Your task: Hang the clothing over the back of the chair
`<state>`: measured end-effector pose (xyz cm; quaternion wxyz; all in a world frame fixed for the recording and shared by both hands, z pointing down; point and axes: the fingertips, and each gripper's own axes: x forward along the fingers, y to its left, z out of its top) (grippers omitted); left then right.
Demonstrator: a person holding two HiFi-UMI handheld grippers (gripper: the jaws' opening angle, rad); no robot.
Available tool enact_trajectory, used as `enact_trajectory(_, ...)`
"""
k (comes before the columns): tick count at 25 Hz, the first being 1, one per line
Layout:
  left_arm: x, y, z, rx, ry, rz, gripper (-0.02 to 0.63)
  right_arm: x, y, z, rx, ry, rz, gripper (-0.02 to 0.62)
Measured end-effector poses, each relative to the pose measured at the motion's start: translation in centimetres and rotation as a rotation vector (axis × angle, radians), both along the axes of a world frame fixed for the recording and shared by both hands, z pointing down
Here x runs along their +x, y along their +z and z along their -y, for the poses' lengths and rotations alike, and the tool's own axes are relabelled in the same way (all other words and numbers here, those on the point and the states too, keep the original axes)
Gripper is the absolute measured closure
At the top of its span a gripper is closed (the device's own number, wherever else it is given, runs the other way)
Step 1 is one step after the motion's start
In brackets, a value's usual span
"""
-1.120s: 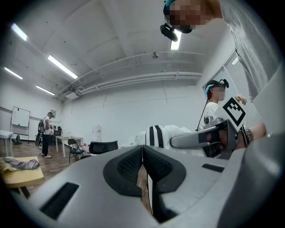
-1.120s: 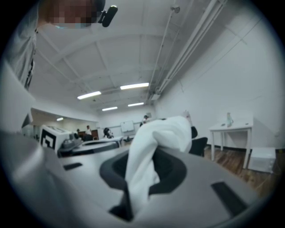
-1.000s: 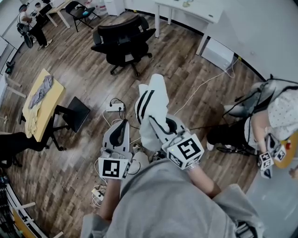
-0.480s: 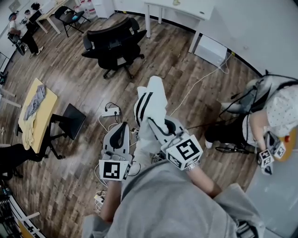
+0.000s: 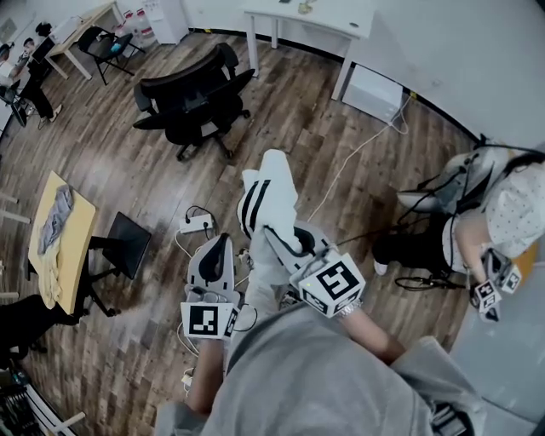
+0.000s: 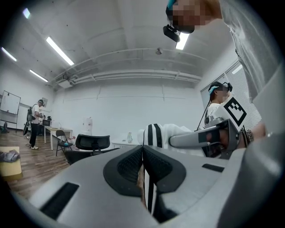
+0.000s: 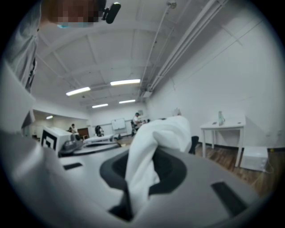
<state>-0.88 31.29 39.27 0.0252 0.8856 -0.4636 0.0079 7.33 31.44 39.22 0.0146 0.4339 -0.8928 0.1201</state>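
A white garment with black stripes [image 5: 269, 197] hangs between both grippers above the wooden floor. My right gripper [image 5: 274, 230] is shut on a thick bunch of the white cloth [image 7: 153, 142], which bulges up out of its jaws. My left gripper [image 5: 218, 242] is shut too, with a thin striped edge of the garment [image 6: 149, 196] pinched between its pads. The black office chair [image 5: 192, 92] stands ahead, up and to the left, well apart from the garment. In the left gripper view the chair [image 6: 92, 143] shows beyond the jaws, with the right gripper [image 6: 209, 138] to the right.
A power strip with cables [image 5: 197, 223] lies on the floor just ahead. A yellow table with clothes [image 5: 51, 230] and a black stool [image 5: 128, 243] stand at the left. A white desk [image 5: 311, 17] is at the back. A seated person [image 5: 485, 213] is at the right.
Both grippers have carried the garment a little forward, and the black chair now sits nearer and further left in the head view. Both grips on the cloth are unchanged.
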Motion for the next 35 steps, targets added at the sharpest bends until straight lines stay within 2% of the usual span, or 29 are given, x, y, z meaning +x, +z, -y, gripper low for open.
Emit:
enact_trajectory(12, 0.0, 0.3, 8.0, -0.012, 0.06, -0.006, 0.571, -0.3, 0.8, 7.7, -0.049, 0.056, 0.005, 0.522)
enact_trajectory(21, -2.7, -1.8, 14.3, 0.024, 0.075, -0.043, 0.571, -2.2, -1.5, 13.1, -0.009, 0.094, -0.025, 0.523)
enact_trajectory(30, -4.7, -2.6, 18.6, 0.063, 0.113, -0.033, 0.571, -4.5, -2.6, 17.7, 0.031, 0.12, -0.024, 0.523)
enact_trajectory(35, -5.5, -2.4, 20.0, 0.057, 0.12, -0.021, 0.571, -5.5, -2.6, 19.4, 0.035, 0.124, -0.003, 0.522)
